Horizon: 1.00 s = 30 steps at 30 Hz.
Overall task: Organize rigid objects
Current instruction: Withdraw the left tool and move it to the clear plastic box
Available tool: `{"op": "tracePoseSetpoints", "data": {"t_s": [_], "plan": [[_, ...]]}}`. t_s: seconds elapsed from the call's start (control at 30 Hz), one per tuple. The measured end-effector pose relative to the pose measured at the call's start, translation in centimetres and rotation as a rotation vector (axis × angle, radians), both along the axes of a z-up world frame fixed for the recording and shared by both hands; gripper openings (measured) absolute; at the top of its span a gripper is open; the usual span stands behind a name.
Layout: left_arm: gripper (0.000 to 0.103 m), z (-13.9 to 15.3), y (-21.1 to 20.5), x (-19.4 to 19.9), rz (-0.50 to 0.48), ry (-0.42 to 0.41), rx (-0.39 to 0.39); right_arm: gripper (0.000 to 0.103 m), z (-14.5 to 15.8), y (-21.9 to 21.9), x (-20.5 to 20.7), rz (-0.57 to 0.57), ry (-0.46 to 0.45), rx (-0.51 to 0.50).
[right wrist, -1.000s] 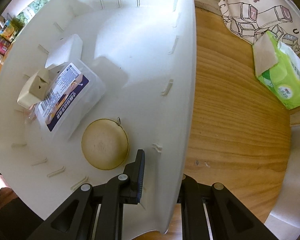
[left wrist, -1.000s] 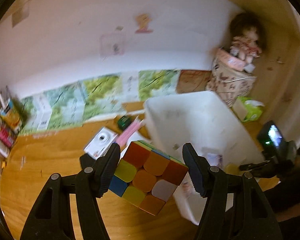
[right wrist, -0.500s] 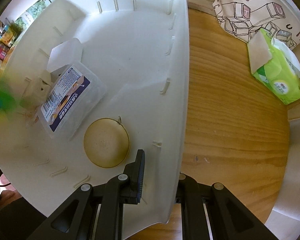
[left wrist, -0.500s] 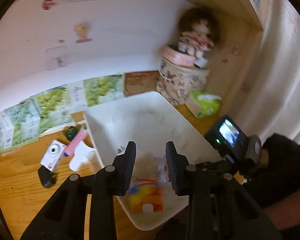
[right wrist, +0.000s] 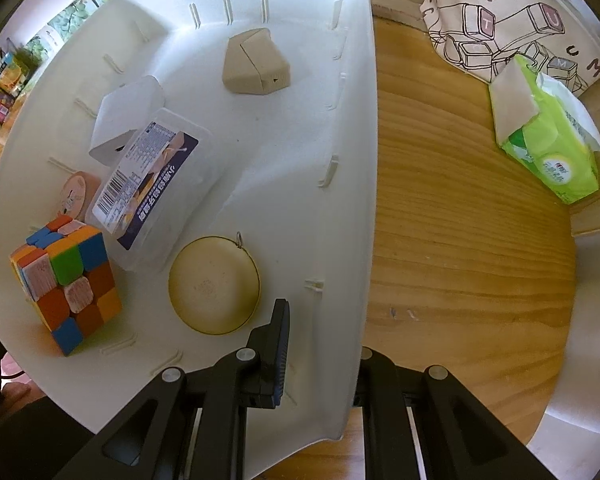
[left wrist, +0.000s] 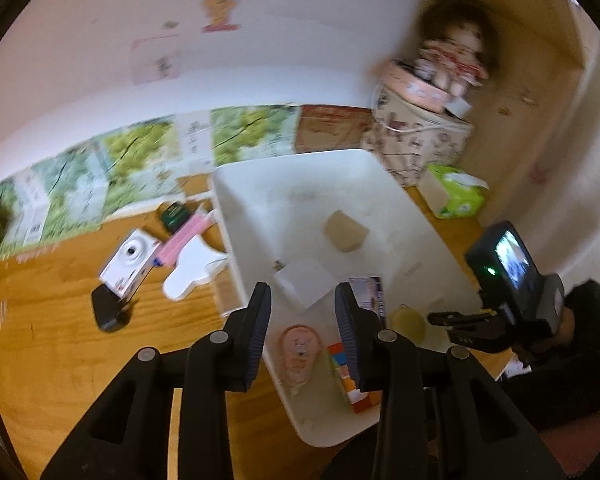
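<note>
Left gripper (left wrist: 303, 320) now empty, jaws narrow and reopening above the white bin (left wrist: 384, 168); a second ago it carried the puzzle cube (right wrist: 66, 284), which now sits in the bin's near corner. Right gripper (right wrist: 324, 344) unchanged, clamped on the bin's wall. Cube sorted; camera (left wrist: 129, 256) outside looks next.

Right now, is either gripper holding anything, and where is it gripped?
The right gripper clamps the white bin by its side wall near a corner. The left gripper holds nothing; its jaws are opening above the bin.
</note>
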<state>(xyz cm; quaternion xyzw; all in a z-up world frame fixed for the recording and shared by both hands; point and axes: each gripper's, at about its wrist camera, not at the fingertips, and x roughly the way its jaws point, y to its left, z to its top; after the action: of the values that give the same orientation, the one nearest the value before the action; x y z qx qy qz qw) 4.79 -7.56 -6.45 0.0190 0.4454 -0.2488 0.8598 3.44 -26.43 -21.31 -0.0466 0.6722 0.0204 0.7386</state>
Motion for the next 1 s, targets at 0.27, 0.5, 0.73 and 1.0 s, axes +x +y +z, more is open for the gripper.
{"op": "tracePoseSetpoints", "data": {"t_s": [0.27,0.5,0.73,1.0], "plan": [[0.037,-0.6,3.5,1.6,0.151,0.033,0.0,0.016,-0.3,0.5,0.1,-0.008,0.01,-0.011],[0.05,-1.4,5.9,2.8,0.244,0.063,0.005,0.016,-0.7,0.7,0.3,-0.021,0.019,-0.019],[0.08,-2.6,6.4,3.7,0.237,0.114,0.0,0.016,-0.9,0.7,0.5,-0.034,0.028,-0.026],[0.08,-4.9,6.2,5.3,0.181,0.185,0.029,0.017,-1.6,0.5,0.7,-0.05,0.047,-0.026]]}}
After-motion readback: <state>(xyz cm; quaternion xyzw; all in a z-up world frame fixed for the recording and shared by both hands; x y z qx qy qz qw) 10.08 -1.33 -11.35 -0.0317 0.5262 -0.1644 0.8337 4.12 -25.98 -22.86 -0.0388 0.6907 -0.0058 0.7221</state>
